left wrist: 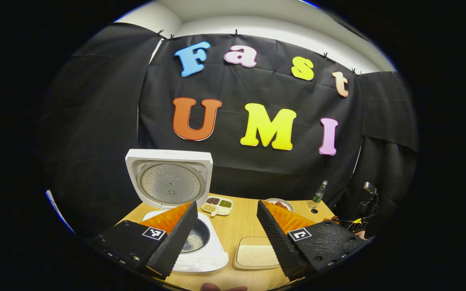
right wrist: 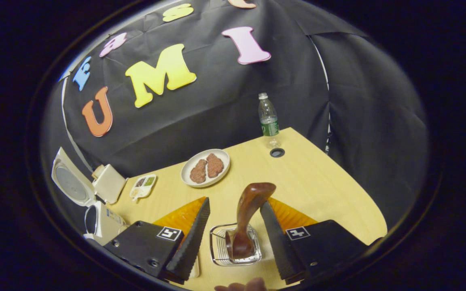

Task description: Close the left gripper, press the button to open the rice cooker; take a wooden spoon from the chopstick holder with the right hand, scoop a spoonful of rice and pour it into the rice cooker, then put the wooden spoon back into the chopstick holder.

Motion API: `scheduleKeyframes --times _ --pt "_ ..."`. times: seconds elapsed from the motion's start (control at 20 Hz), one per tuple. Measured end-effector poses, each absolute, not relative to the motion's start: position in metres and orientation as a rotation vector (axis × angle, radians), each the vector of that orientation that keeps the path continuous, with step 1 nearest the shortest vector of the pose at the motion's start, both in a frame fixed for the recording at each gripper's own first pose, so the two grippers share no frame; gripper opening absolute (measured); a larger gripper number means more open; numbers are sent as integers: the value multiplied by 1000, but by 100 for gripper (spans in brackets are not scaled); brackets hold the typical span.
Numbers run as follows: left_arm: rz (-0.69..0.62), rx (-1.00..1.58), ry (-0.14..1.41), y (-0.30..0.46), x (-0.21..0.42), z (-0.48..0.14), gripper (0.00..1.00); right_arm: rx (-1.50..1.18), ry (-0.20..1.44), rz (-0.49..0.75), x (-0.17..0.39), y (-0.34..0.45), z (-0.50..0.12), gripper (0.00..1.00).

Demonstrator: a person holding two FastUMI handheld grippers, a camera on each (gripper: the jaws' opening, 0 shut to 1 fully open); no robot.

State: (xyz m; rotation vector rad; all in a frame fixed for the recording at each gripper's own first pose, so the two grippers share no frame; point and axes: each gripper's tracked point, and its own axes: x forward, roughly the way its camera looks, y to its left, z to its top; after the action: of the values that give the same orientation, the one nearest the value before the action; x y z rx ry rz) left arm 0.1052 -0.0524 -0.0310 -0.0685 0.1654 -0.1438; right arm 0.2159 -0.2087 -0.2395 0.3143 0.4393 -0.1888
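The white rice cooker (left wrist: 200,258) stands open, its lid (left wrist: 169,182) upright, and some rice lies in the pot (left wrist: 194,240). My left gripper (left wrist: 227,204) hovers open above the table, between the cooker and a flat tray of rice (left wrist: 256,255). In the right gripper view, the dark wooden spoon (right wrist: 250,206) stands handle-down in a wire chopstick holder (right wrist: 217,250). My right gripper (right wrist: 236,202) is open with the spoon between its fingers, neither finger touching it. The open cooker (right wrist: 99,220) sits at the far left.
A divided dish of beans (left wrist: 217,205) and a plate (right wrist: 186,171) with two brown patties sit mid-table. A water bottle (right wrist: 268,119) stands at the far edge beside a cable hole (right wrist: 277,152). The booth's black cloth wall closes off the back.
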Motion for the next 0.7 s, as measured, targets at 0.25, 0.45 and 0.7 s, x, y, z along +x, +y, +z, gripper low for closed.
scheduleKeyframes --times 0.25,0.45,0.7 --pt "-159 -79 147 -41 115 -28 94 197 335 -212 196 -213 -179 87" --pt "-150 -69 102 -24 125 -16 94 104 250 -214 171 -201 -129 96" --pt "-115 -24 38 7 155 16 94 58 182 -211 134 -177 -92 97"
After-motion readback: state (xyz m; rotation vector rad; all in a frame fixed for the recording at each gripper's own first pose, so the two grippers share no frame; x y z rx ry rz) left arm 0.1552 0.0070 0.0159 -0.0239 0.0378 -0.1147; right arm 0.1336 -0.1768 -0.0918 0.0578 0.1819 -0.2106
